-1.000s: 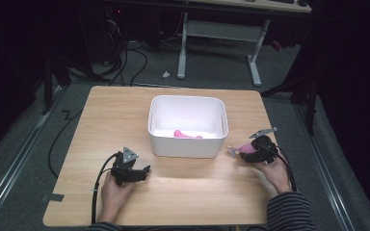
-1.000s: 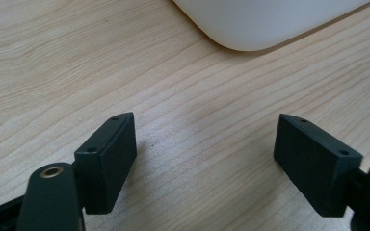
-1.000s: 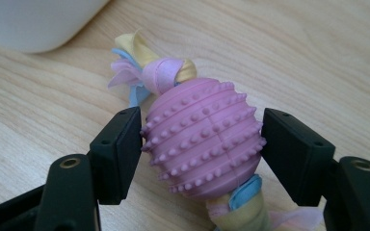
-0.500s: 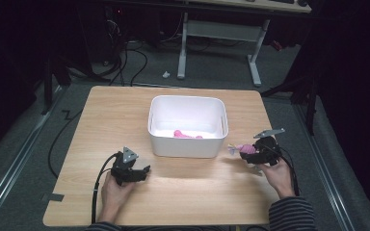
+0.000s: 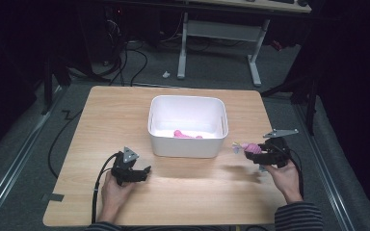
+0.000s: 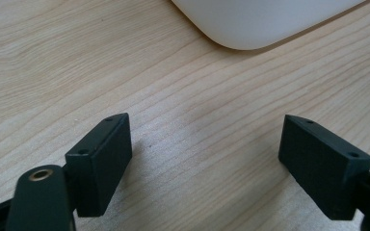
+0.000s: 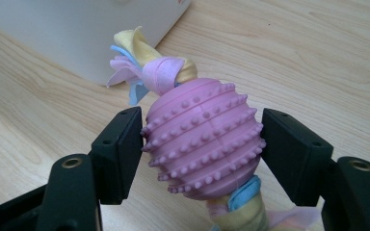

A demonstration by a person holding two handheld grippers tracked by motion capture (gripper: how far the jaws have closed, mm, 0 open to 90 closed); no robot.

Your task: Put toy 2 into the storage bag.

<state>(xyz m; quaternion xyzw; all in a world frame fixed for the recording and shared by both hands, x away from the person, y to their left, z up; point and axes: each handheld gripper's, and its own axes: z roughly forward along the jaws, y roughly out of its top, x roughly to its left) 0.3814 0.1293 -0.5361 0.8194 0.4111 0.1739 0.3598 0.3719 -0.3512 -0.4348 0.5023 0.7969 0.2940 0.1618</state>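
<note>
Here the right hand-held gripper (image 7: 201, 147) clamps a pink knobbly toy (image 7: 203, 144) just above the worktop (image 5: 197, 192), beside the white bin (image 5: 188, 144); the left hand-held gripper (image 6: 204, 161), jaws just widened, holds nothing.

Open bare counter (image 5: 183, 192) between left claw (image 5: 147, 172) and right claw (image 5: 247, 153), with white bin (image 5: 188, 144) blocking the way straight ahead at centre.

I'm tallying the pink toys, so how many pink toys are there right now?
2. One pink toy lies inside the white bin; a knobbly pink ball toy is clamped in the right gripper beside the bin. The bin's near wall may hide more.
</note>
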